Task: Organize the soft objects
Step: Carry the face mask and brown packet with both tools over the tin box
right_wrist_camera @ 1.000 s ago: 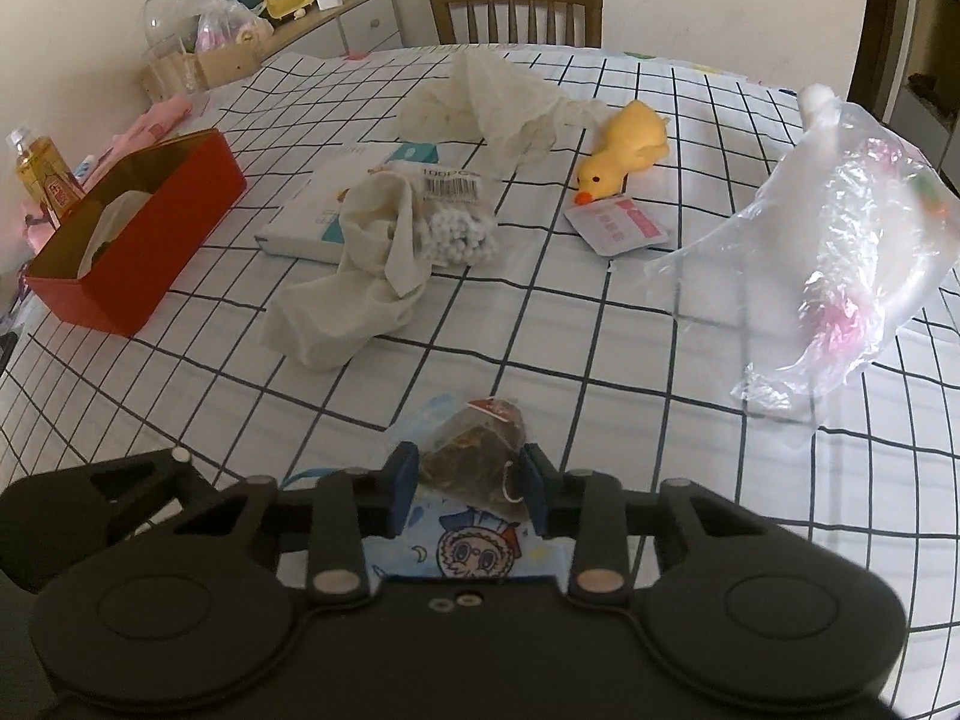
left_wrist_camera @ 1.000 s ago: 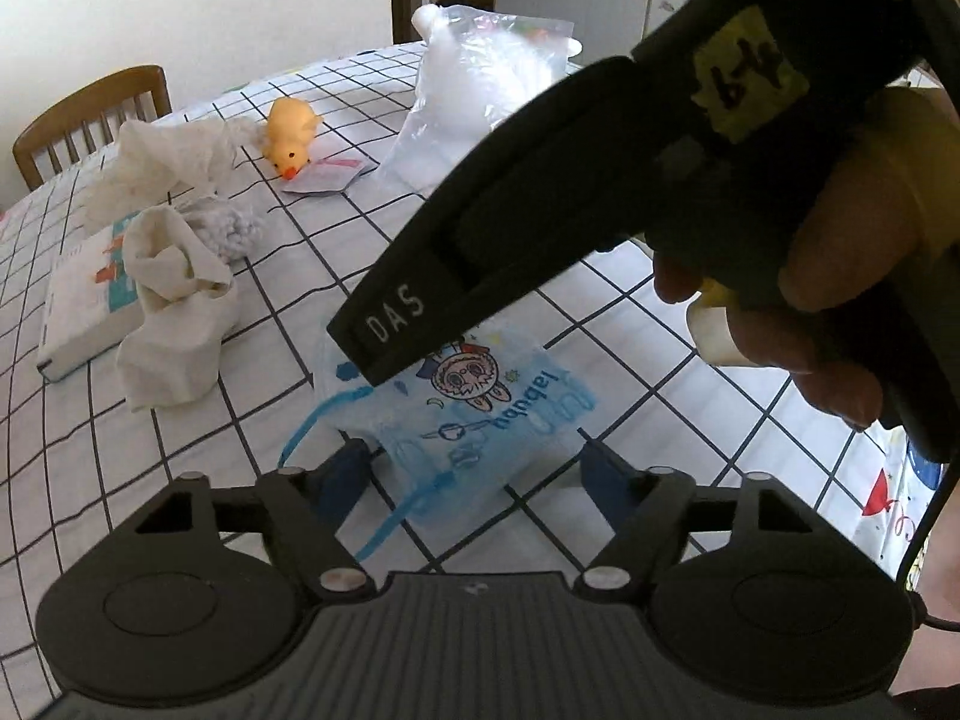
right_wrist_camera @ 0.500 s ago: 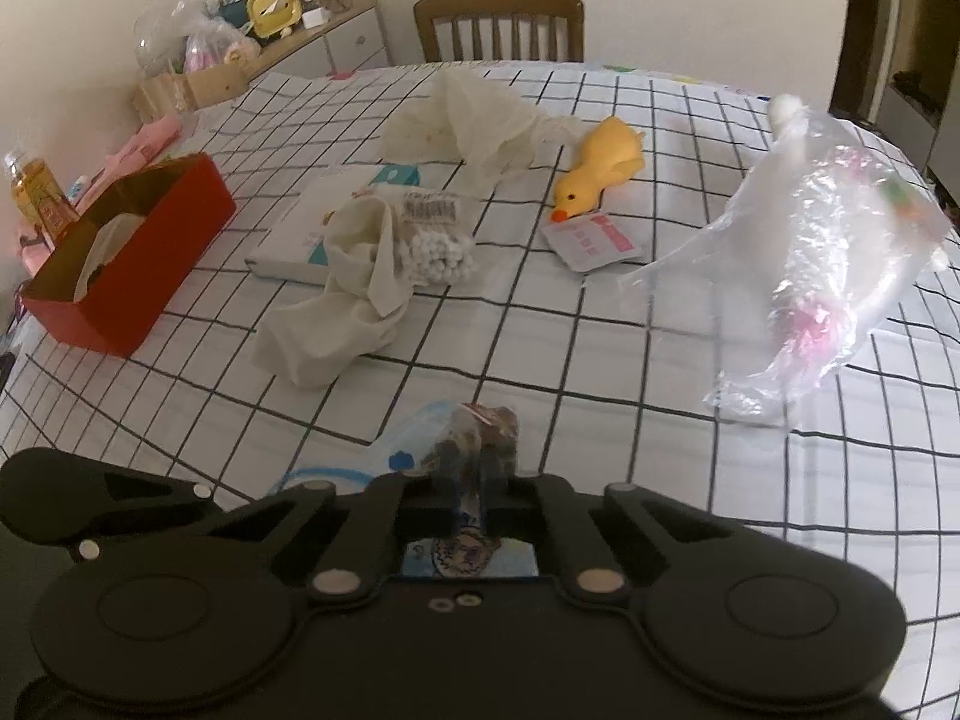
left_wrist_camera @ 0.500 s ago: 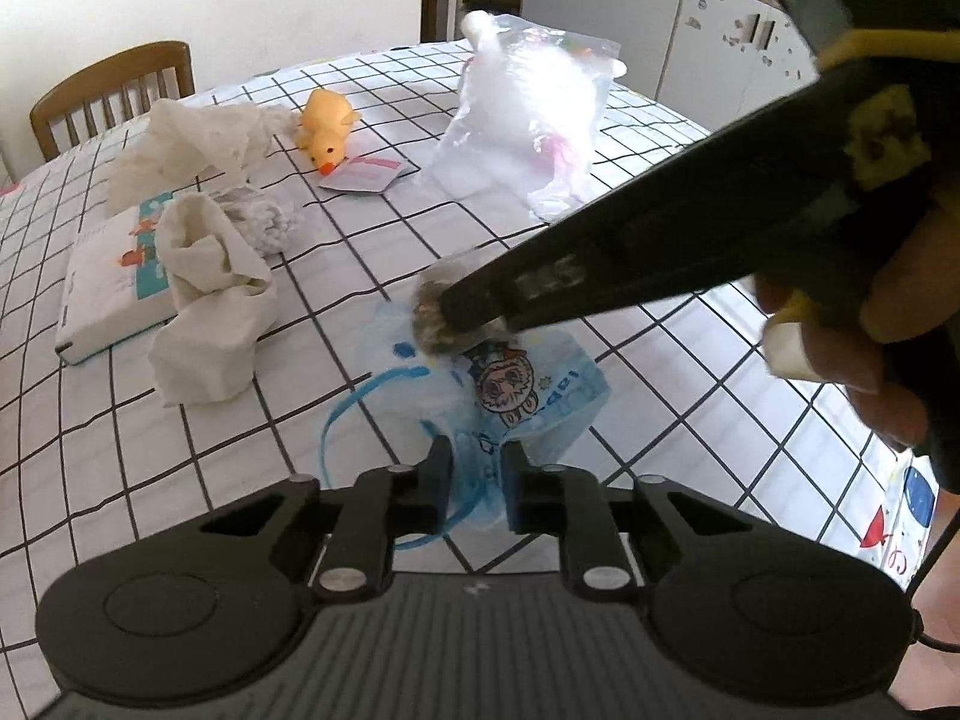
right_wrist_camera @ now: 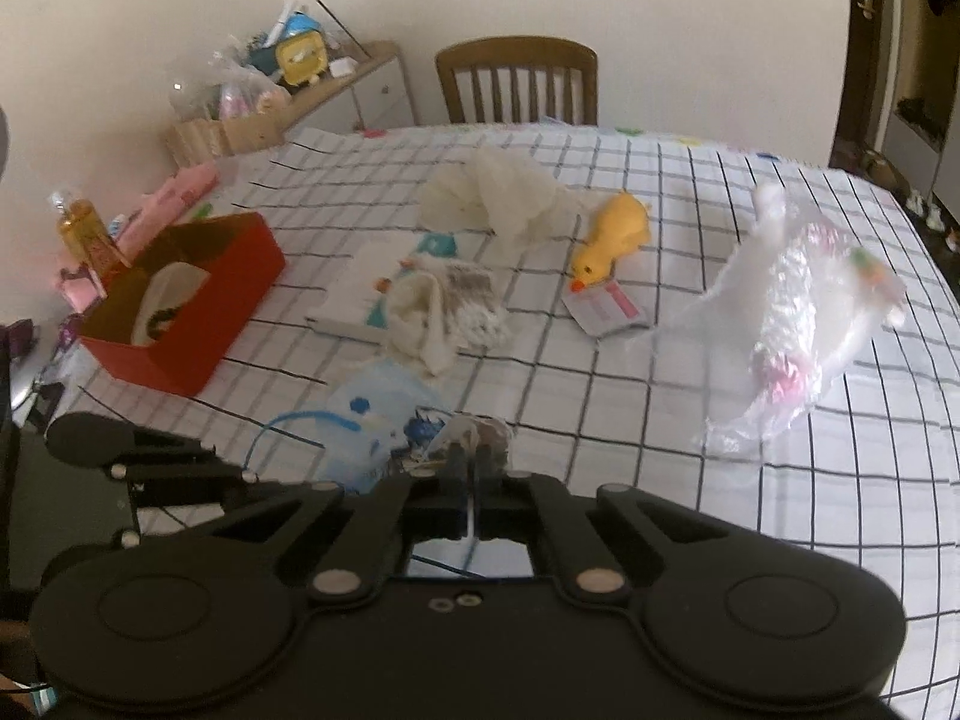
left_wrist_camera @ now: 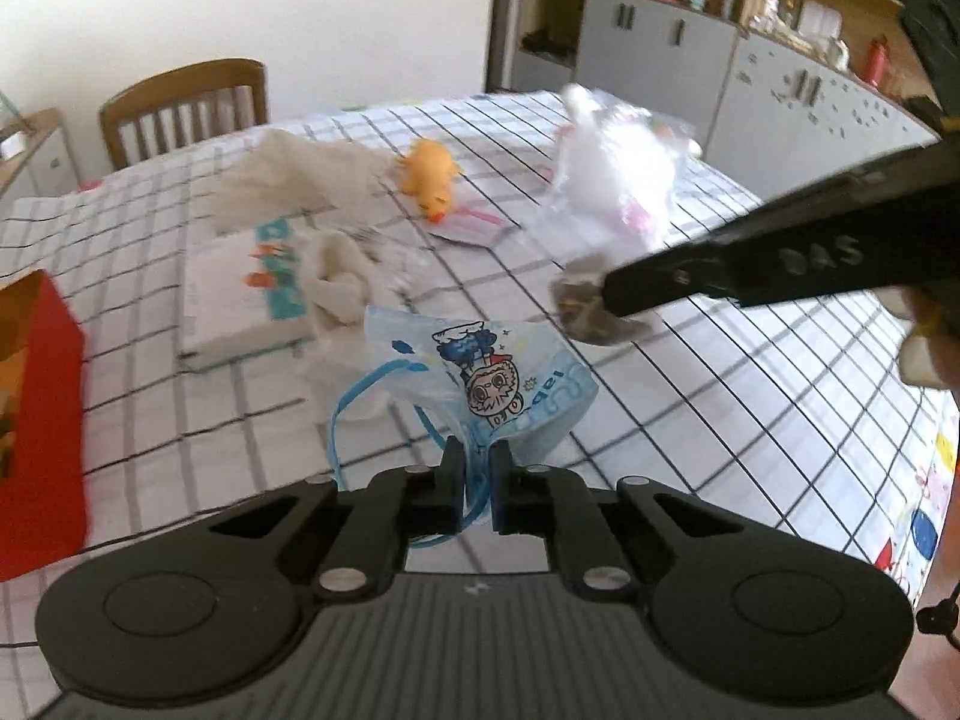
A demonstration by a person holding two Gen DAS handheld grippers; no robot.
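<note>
— Blue-printed plastic, that's what the left gripper point(left_wrist_camera: 477, 461) has: its jaws are clenched on the lower edge of the little drawstring pouch point(left_wrist_camera: 480, 384), which hangs lifted off the checked tablecloth point(left_wrist_camera: 690, 396), its blue cord point(left_wrist_camera: 354, 414) looping down just left of the jaws.

— And the right gripper point(right_wrist_camera: 473, 461)?

— Jaws pinched nearly together on a small brownish bundle point(right_wrist_camera: 480, 429) in crinkly wrap, right at the fingertips. From the left camera that bundle point(left_wrist_camera: 585, 306) sits at the tip of the right gripper's black arm, ahead and to the right of the left jaws, beside the pouch's mouth but apart from it.

— Anything just past the pouch?

— A cream cloth point(left_wrist_camera: 336, 282) bunched straight ahead of the left jaws, lying partly on a flat white pack with teal print point(left_wrist_camera: 240, 300). A small bag of white beads point(right_wrist_camera: 474, 306) lies against the cloth.

— To the sides?

— Left of both jaws, a red box point(right_wrist_camera: 180, 300), open on top. Well off to the right, a clear plastic bag holding a white fluffy toy point(right_wrist_camera: 798, 306).

— Farther still?

— A yellow duck point(right_wrist_camera: 612, 234), beak on a white-and-pink card point(right_wrist_camera: 606, 309), and beside it a crumpled pale cloth point(right_wrist_camera: 498, 198). Behind the table, a wooden chair point(right_wrist_camera: 516, 84).
</note>
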